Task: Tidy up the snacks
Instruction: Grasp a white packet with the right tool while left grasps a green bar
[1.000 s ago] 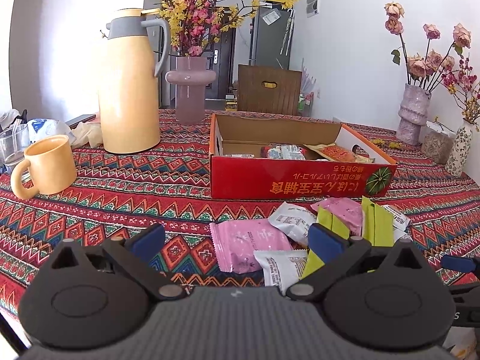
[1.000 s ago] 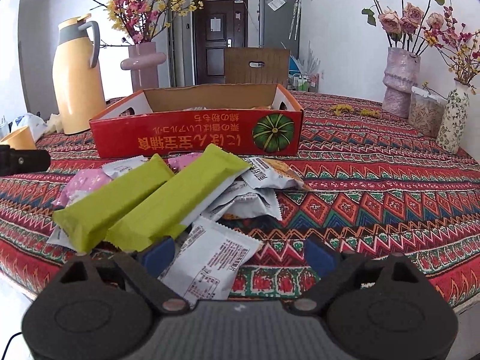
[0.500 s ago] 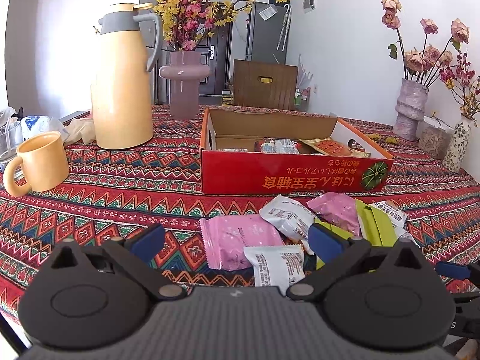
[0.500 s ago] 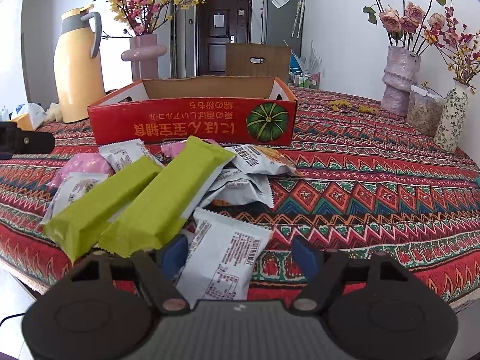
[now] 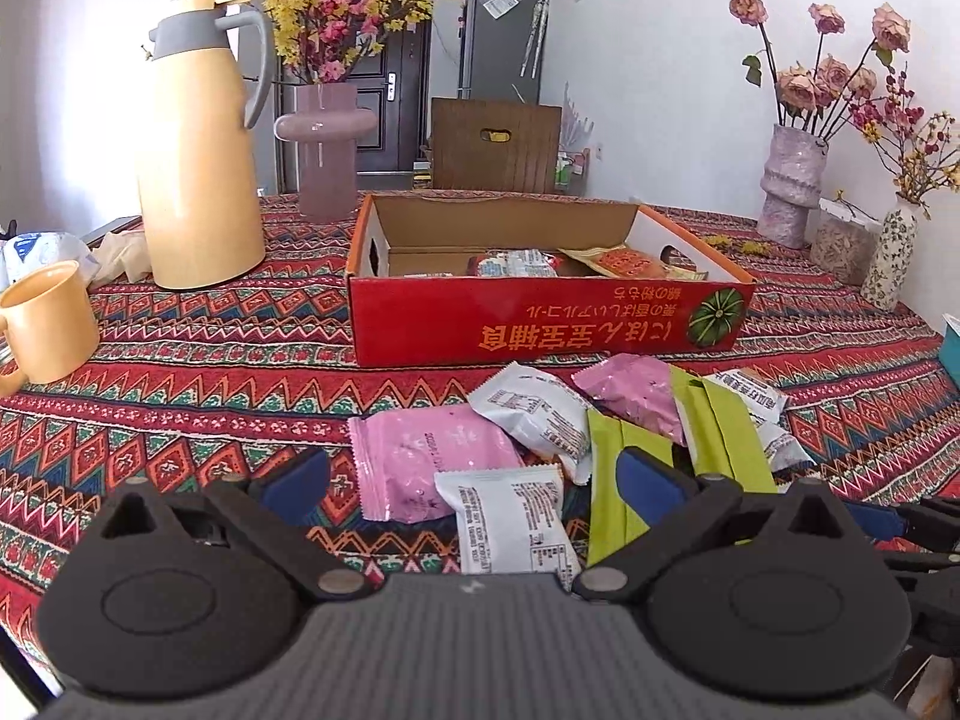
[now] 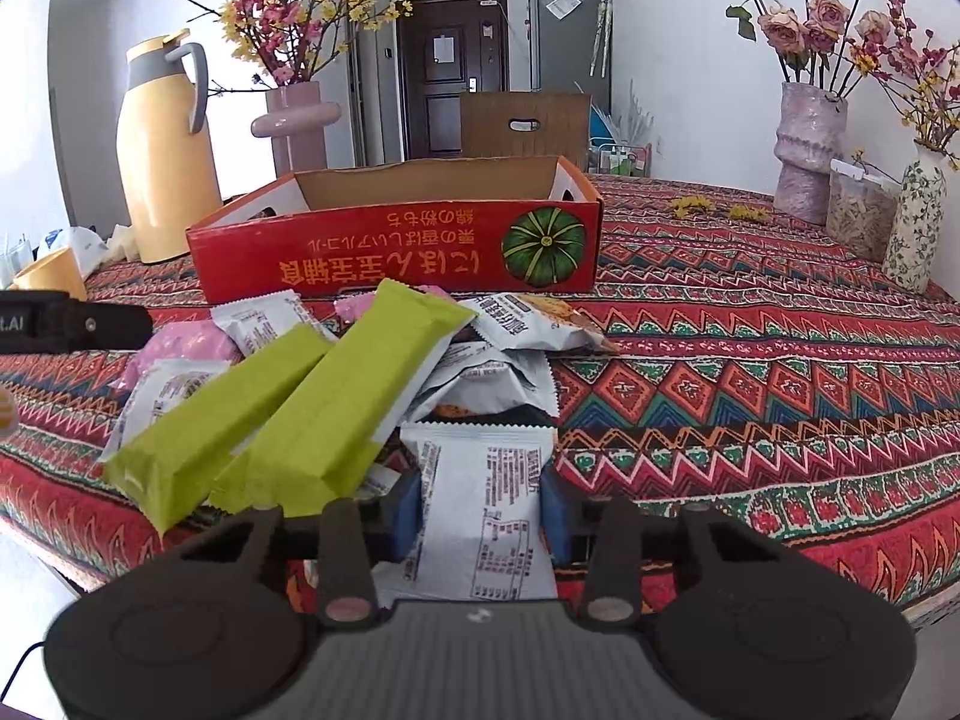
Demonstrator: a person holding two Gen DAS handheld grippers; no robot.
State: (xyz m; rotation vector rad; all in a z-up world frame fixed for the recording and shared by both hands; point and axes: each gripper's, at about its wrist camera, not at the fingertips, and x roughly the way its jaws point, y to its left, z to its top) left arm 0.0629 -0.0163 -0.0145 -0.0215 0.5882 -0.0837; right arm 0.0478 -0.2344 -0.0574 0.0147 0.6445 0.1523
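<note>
Your right gripper (image 6: 483, 507) has just been closing its jaws, and the blue pads now sit against both side edges of a white snack packet (image 6: 483, 516) with printed text, pinching it at the near edge of the tabletop (image 6: 750, 372). That packet lies at the front of the snack pile, just right of two lime-green bars (image 6: 312, 402) that rest side by side on top of other white and pink packets.

Your left gripper (image 5: 474, 474) hovers over the left part of the same pile with its jaws spread wide; a pink packet (image 5: 432, 459) and a white packet (image 5: 510, 519) lie between the pads, but neither pad touches them. More packets, another white one (image 5: 534, 414) and a second pink one (image 5: 636, 387), spread toward the right.

Behind the pile stands the red cardboard box (image 5: 540, 324) with a green pumpkin printed on its front wall; it is open on top and already holds a few snacks along its floor. To the box's left are a yellow thermos jug (image 5: 198, 150), a pink vase of flowers (image 5: 327, 144) and a yellow mug (image 5: 48, 318). Vases of dried roses (image 6: 807, 144) stand at the far right.
</note>
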